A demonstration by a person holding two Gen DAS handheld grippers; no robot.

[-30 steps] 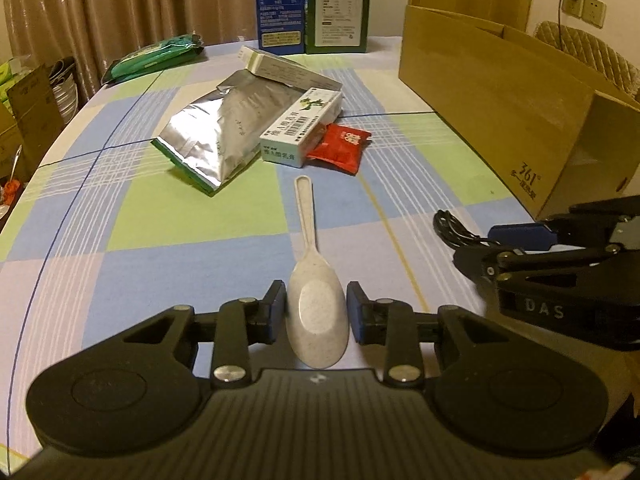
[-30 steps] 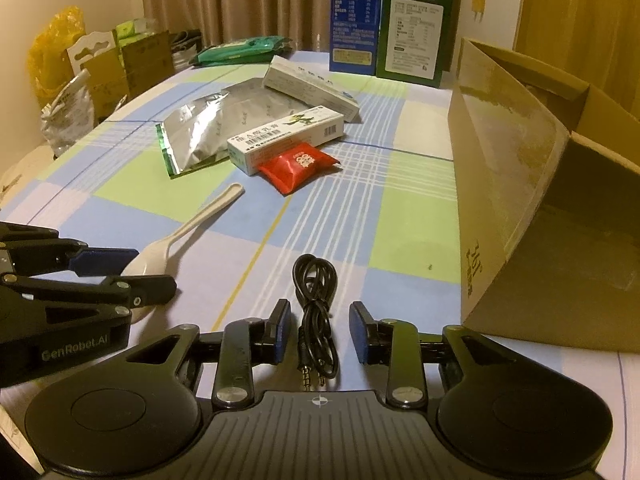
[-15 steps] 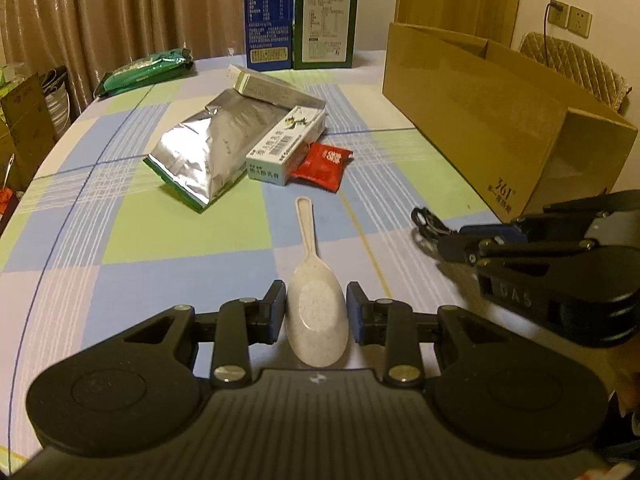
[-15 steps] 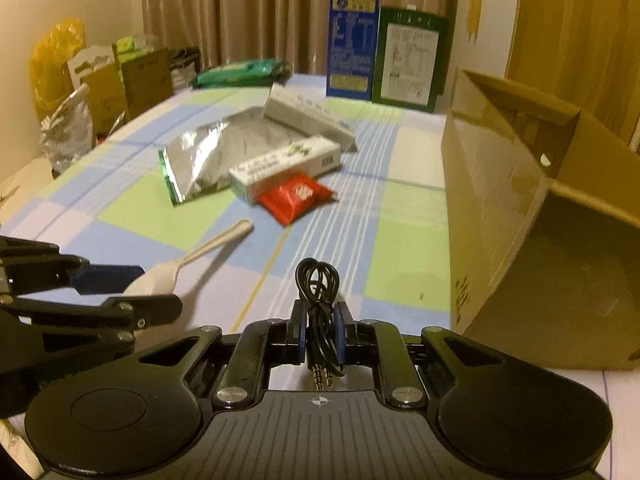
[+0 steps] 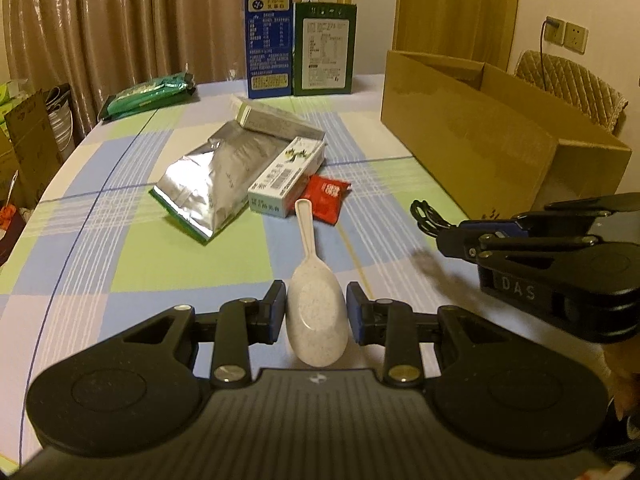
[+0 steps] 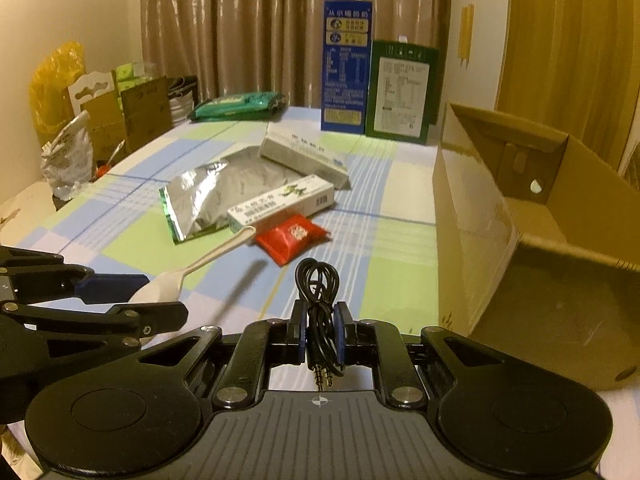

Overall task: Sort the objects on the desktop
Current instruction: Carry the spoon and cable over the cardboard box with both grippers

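My left fingers [image 5: 316, 316] grip the spoon [image 5: 314, 312]; my right [image 6: 320, 334] clamp the cable [image 6: 318, 280]. Both are lifted, unsorted. Pouch, cartons and sachet [image 6: 290, 236] wait at twelve; box [image 6: 532, 216] at two.

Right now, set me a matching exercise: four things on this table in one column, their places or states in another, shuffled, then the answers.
Things:
1. spoon
2. black cable
3. red packet
4. cardboard box

Places or states:
A. lying flat on the tablecloth beside the white carton
B. clamped in the left gripper
C. standing open at the table's right side
D. clamped in the right gripper

Pairs: 1-B, 2-D, 3-A, 4-C
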